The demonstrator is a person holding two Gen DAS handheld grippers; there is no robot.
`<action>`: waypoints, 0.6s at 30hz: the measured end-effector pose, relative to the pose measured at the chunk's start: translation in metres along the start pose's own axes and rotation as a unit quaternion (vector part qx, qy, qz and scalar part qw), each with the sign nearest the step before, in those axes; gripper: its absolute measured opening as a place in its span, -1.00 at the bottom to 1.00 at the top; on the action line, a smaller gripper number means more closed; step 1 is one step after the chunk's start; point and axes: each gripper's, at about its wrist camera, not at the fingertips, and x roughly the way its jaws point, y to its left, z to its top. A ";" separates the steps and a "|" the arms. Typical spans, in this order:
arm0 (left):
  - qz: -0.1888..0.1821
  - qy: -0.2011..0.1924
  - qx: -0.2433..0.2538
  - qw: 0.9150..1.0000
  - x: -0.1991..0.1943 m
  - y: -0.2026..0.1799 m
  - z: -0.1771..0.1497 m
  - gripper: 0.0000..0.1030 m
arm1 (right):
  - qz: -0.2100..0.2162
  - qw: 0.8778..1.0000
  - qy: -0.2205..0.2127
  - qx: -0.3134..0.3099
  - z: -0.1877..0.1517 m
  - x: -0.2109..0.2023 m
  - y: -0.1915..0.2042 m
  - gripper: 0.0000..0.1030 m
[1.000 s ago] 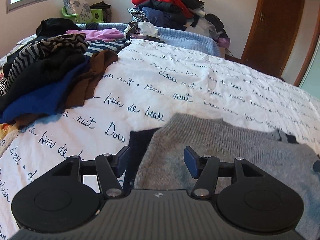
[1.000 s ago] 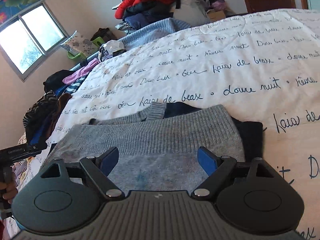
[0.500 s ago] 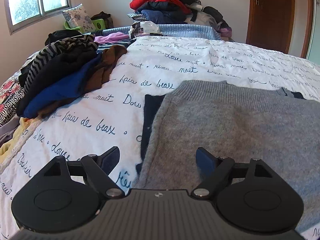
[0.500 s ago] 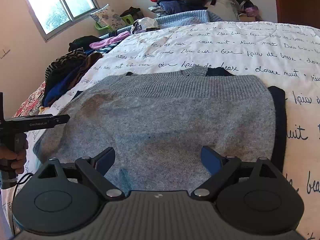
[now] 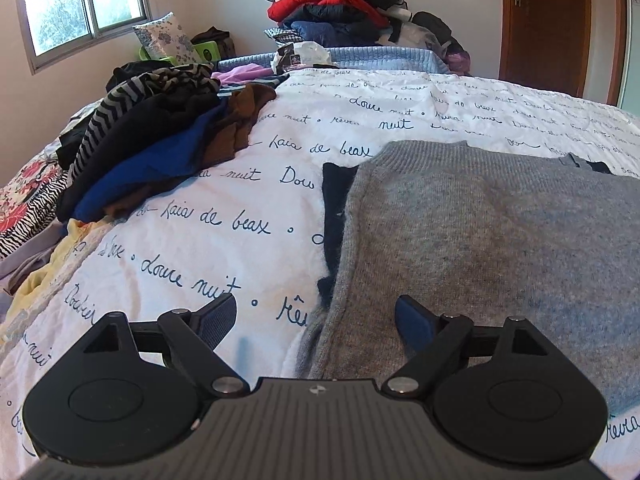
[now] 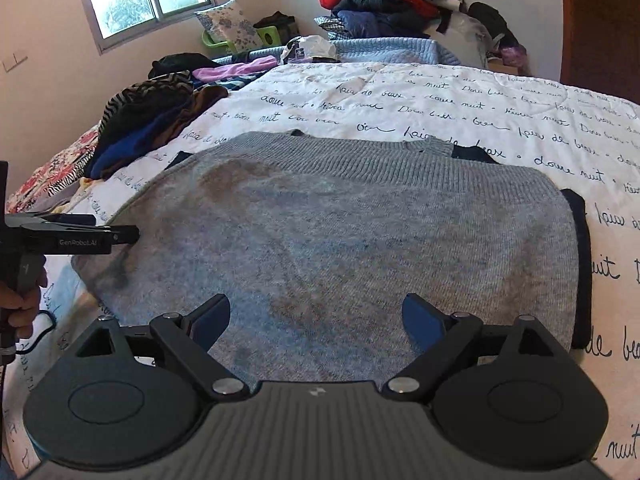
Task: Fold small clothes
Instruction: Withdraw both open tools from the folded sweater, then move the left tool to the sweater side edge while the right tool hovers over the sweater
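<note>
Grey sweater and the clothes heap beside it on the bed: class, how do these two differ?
The grey sweater lies spread flat; the clothes heap is bunched and stacked. The sweater is one plain grey knit; the heap mixes striped, black, blue and brown garments. The sweater lies before both grippers; the heap sits off at the bed's edge. Both rest on the script-printed bedspread.

The grey sweater [image 6: 340,232] is a fuzzy, matt knit with a ribbed hem. Under it the white quilt [image 5: 248,208] is smooth stitched cloth, slightly puckered, printed with dark script. The left gripper [image 5: 316,320] and the right gripper [image 6: 316,316] are matt black plastic (small shiny metal pivots), with finely textured pads. The door [image 5: 544,20] is glossy brown wood.
</note>
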 end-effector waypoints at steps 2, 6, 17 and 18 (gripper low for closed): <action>0.007 -0.003 0.004 1.000 -0.002 0.002 0.000 0.67 | 0.006 1.000 -0.015 -0.005 0.000 -0.007 0.007 0.82; 0.010 -0.004 -0.005 1.000 -0.004 0.007 0.002 0.67 | 0.003 0.999 -0.031 -0.027 -0.001 -0.015 0.026 0.82; -0.028 -0.010 -0.059 0.998 -0.005 0.033 0.020 0.67 | 0.063 0.990 -0.033 -0.120 -0.014 -0.003 0.094 0.82; -0.030 -0.009 -0.059 0.998 -0.005 0.034 0.022 0.67 | 0.052 0.988 -0.040 -0.142 -0.016 -0.002 0.104 0.82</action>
